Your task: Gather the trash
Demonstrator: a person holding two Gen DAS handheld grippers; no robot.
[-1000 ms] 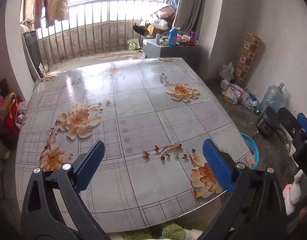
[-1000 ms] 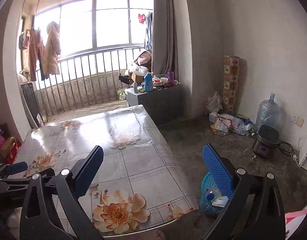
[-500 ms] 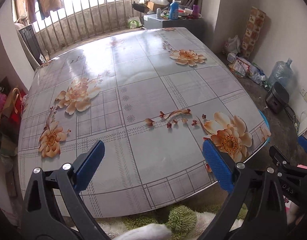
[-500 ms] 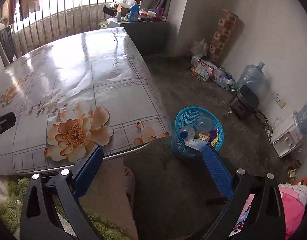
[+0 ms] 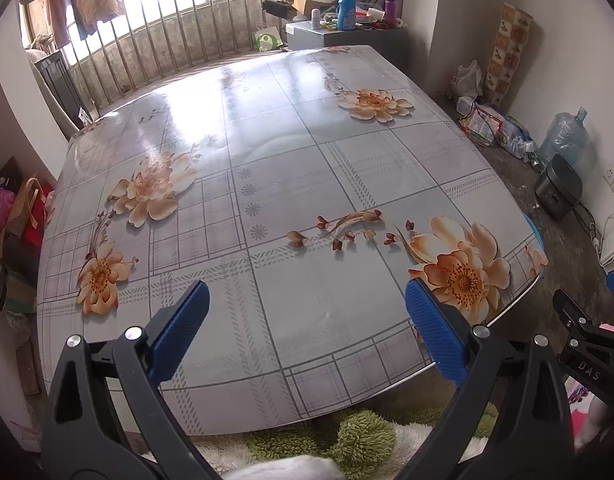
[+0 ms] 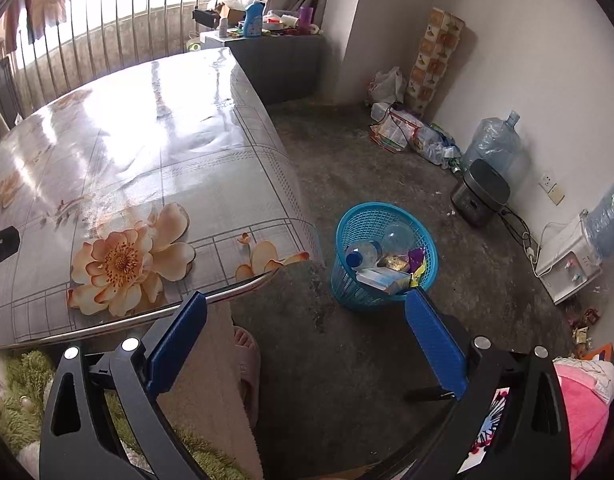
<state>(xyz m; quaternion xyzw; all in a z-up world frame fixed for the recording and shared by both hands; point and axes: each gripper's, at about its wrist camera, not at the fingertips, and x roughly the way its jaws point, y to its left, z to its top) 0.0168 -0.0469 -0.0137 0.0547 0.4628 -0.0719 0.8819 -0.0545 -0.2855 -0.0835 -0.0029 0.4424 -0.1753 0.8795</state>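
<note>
A blue mesh basket (image 6: 349, 280) stands on the concrete floor just right of the table's corner. It holds a clear bottle (image 6: 361, 254), a carton (image 6: 383, 279) and wrappers. My right gripper (image 6: 305, 334) hangs open above the floor, with the basket just beyond its right finger. Over the near edge of the flowered table (image 5: 267, 168) my left gripper (image 5: 305, 330) is open too, nothing between its fingers. No loose trash shows on the tabletop. In the left wrist view, part of my right gripper (image 5: 587, 344) shows at the right edge.
A grey cooker (image 6: 481, 196), water jugs (image 6: 493, 148) and a white dispenser (image 6: 567, 264) line the right wall. Bags (image 6: 403, 132) lie on the floor near the corner. A cluttered cabinet (image 6: 275, 52) stands behind the table. A slippered foot (image 6: 247, 354) and green rug (image 6: 23, 392) are below.
Both grippers have tilted downward over the second. The left view now covers the tabletop; the right swung from the window down to the floor and basket. Both stayed open.
</note>
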